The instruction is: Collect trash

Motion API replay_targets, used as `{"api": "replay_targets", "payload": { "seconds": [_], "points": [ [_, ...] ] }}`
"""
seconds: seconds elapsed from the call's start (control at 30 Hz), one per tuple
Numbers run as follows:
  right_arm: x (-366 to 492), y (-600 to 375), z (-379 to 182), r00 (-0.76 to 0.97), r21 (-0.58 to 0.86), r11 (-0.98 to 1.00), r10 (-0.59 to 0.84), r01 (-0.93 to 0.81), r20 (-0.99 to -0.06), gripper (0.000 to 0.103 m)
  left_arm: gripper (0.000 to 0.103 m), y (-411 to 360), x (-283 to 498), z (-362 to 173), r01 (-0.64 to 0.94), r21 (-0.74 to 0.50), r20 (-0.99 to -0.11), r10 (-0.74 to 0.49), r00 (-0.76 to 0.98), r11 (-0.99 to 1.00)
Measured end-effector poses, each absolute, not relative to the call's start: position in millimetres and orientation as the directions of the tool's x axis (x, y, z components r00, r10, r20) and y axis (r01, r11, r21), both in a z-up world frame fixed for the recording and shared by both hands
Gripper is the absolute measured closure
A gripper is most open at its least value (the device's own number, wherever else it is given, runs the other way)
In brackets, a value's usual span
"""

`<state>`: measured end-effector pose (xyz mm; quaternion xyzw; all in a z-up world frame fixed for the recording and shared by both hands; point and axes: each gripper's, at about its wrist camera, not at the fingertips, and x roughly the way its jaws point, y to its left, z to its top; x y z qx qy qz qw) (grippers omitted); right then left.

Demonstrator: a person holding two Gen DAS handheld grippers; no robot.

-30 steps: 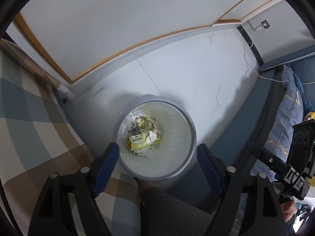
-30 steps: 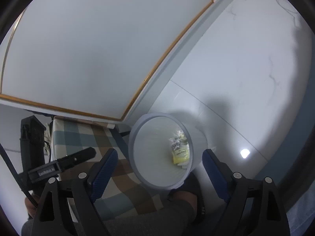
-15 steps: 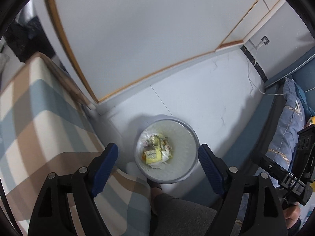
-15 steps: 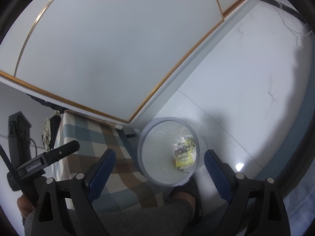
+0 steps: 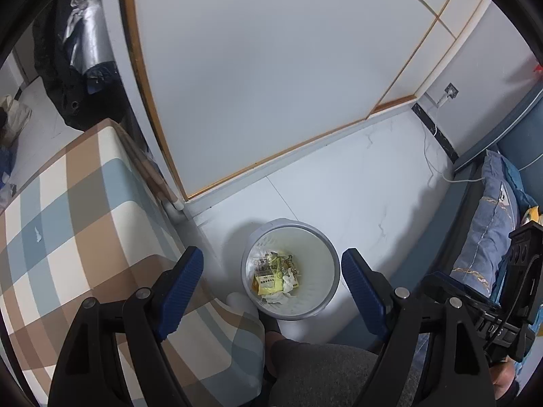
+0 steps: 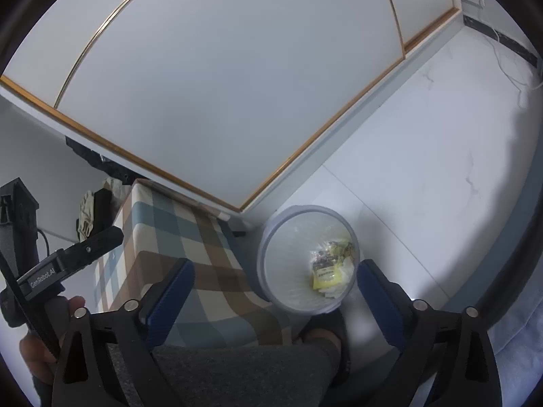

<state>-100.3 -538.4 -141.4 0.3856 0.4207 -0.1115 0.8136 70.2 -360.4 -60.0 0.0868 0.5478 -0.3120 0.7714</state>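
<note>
A round grey waste bin (image 5: 325, 237) (image 6: 271, 234) stands on the pale floor beside a checked table. Inside it lie yellow wrappers and crumpled white paper (image 5: 275, 276) (image 6: 331, 273). My left gripper (image 5: 271, 266) hangs high above the bin, pointing steeply down, open with nothing between its blue pads. My right gripper (image 6: 275, 273) is also well above the bin; its jaws are opening and hold nothing. In the right wrist view the left gripper's body (image 6: 64, 264) shows at the left, held by a hand.
A table with a checked brown, blue and cream cloth (image 5: 68, 224) (image 6: 176, 237) sits left of the bin. White sliding doors (image 5: 271, 68) rise behind. A bed with a blue pillow (image 5: 488, 224) is at the right. A person's grey-trousered leg (image 5: 322, 373) and foot stand near the bin.
Both grippers have risen away from the bin, which now looks smaller. More of the checked table and the doors has come into view. The right jaws stand a little wider.
</note>
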Motion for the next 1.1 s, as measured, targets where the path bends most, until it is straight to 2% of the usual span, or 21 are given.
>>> {"api": "replay_targets", "payload": {
  "seconds": [1.1],
  "points": [
    [-102, -520, -132, 0.611, 0.525, 0.699, 0.158, 0.485, -0.776, 0.004, 0.022, -345, 66, -60, 0.542, -0.221, -0.903, -0.380, 0.201, 0.811]
  ]
}}
